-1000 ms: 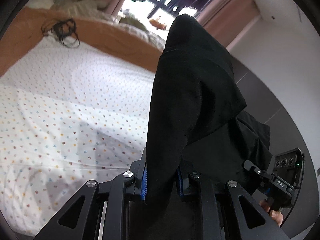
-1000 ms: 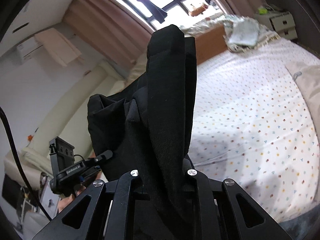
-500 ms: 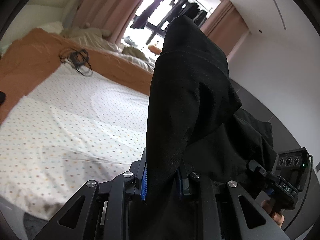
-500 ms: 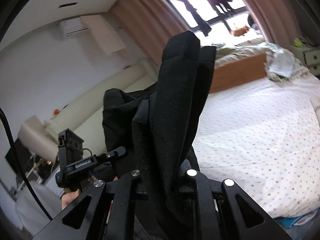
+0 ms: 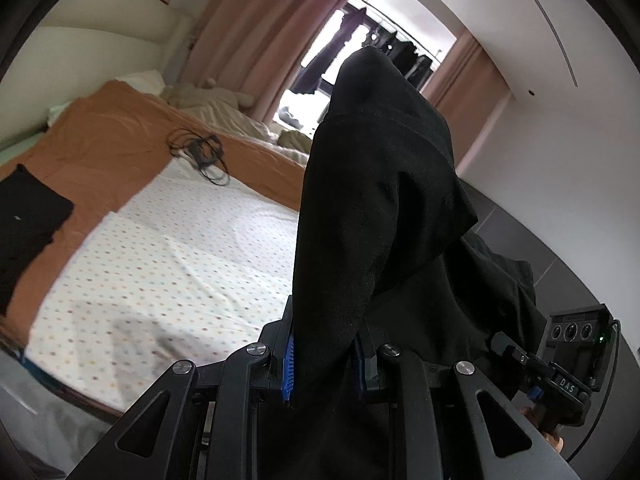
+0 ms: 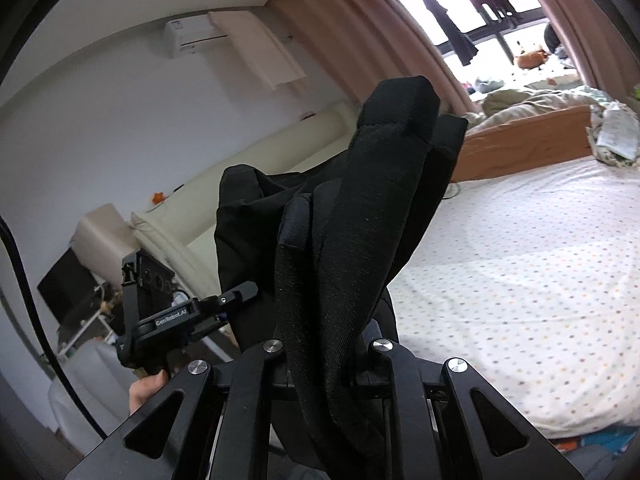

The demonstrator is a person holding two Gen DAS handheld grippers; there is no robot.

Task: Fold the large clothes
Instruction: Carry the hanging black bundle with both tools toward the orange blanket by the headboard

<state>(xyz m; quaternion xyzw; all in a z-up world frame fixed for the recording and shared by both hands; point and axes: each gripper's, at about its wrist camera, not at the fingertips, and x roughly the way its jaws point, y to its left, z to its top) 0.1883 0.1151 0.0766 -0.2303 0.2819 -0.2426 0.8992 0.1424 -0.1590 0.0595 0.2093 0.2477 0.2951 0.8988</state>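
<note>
A large black garment [image 5: 376, 208] hangs in the air between both grippers, above the near edge of the bed. My left gripper [image 5: 325, 360] is shut on one bunch of its fabric, which rises between the blue pads and hides the fingertips. My right gripper [image 6: 326, 360] is shut on another bunch of the same garment [image 6: 360, 216]. Each gripper shows in the other's view: the right one [image 5: 560, 376] at the lower right, the left one [image 6: 168, 316] at the lower left, with cloth draped between them.
The bed with a white dotted sheet [image 5: 168, 264] lies below and ahead, with an orange blanket [image 5: 120, 140] beyond it. A folded black garment [image 5: 24, 216] lies on the blanket at left. A tangle of black cable [image 5: 200, 152] lies near the sheet's far edge. Rumpled bedding [image 6: 612, 132] lies at far right.
Both grippers have lifted and tilted upward with the garment. The bed has dropped lower in both views and more wall, curtain and ceiling show.
</note>
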